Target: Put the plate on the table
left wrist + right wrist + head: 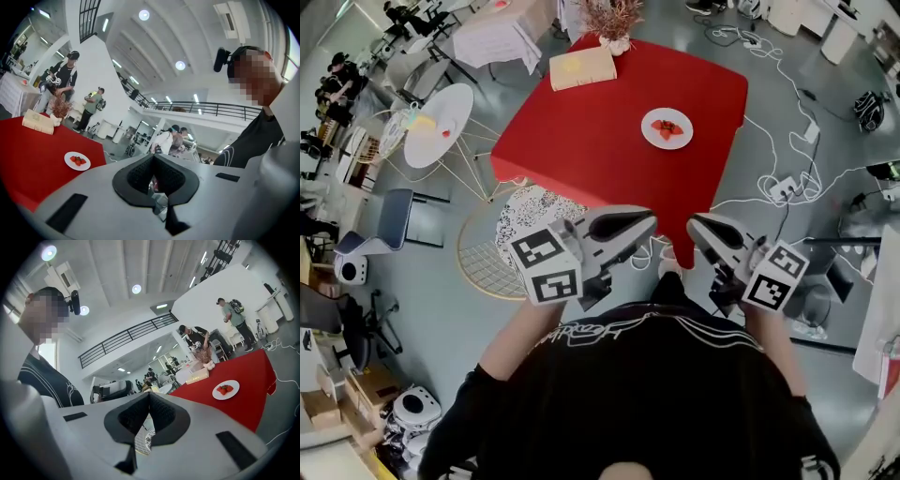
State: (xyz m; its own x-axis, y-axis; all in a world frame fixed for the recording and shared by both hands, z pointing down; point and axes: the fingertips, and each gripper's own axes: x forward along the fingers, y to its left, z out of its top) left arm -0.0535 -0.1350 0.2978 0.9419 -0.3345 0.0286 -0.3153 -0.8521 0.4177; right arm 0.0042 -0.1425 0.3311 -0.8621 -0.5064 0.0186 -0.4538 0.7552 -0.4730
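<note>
Plate (654,137) sat on the red table (581,141), upper centre of frame, while left gripper (649,221), clenched empty, and right gripper (694,226), apparently likewise, were held level near the person's chest at lower centre, presumably because placement was complete.

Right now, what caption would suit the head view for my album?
White round plate of strawberries sits on the red square table; left gripper and right gripper hover shut, empty.

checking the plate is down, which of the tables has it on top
The red-clothed square table: the white plate of strawberries sits on it. The round white table to its left holds only small coloured items.
</note>
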